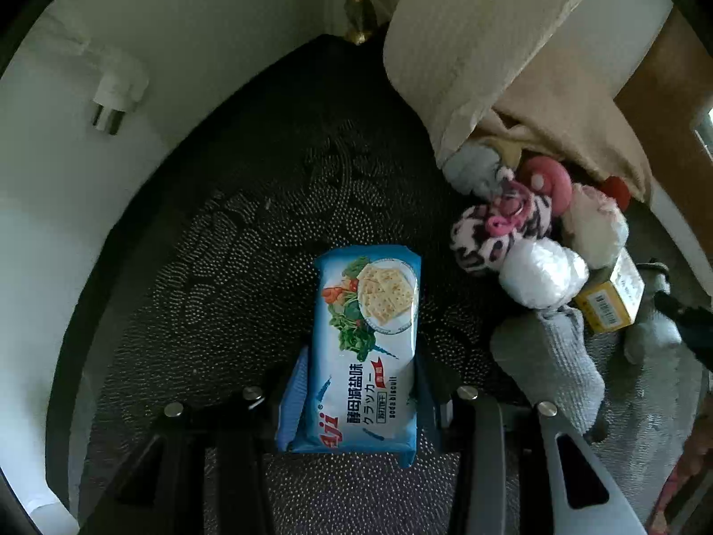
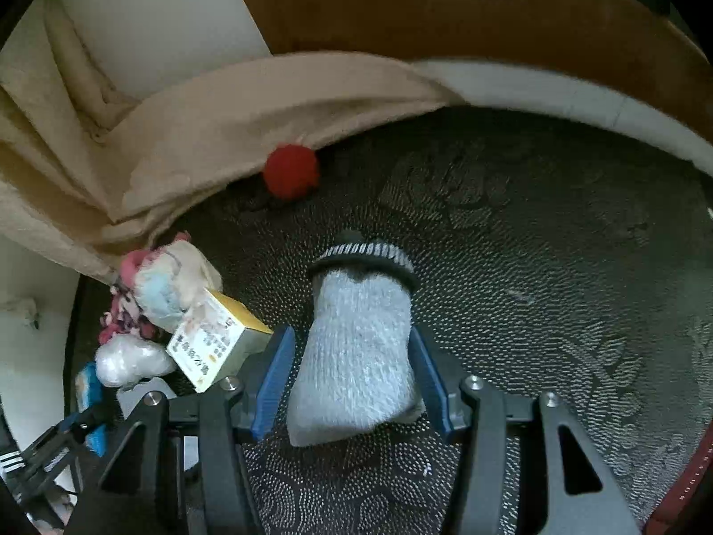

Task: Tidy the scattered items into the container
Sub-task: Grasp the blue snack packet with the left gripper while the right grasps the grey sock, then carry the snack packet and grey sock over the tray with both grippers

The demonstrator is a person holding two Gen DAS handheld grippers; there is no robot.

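Observation:
A blue soda biscuit packet (image 1: 367, 347) sits between the blue pads of my left gripper (image 1: 361, 397), which is shut on it above a dark dotted cloth. My right gripper (image 2: 352, 379) is shut on a fluffy grey sock (image 2: 358, 347) with a striped cuff. A beige fabric bag (image 1: 481, 53) lies open to the right in the left wrist view, the same beige fabric bag (image 2: 214, 133) spreading across the upper left of the right wrist view. At its mouth lie a yellow box (image 2: 214, 343), plush toys (image 1: 494, 227), a white wrapped bundle (image 1: 541, 276) and a red ball (image 2: 290, 170).
The dark patterned cloth (image 2: 534, 267) covers the table. A white wall with a plug (image 1: 118, 98) stands at the left. Another grey sock (image 1: 552, 365) lies near the yellow box (image 1: 612, 298). A brown wooden panel (image 2: 445, 9) runs behind.

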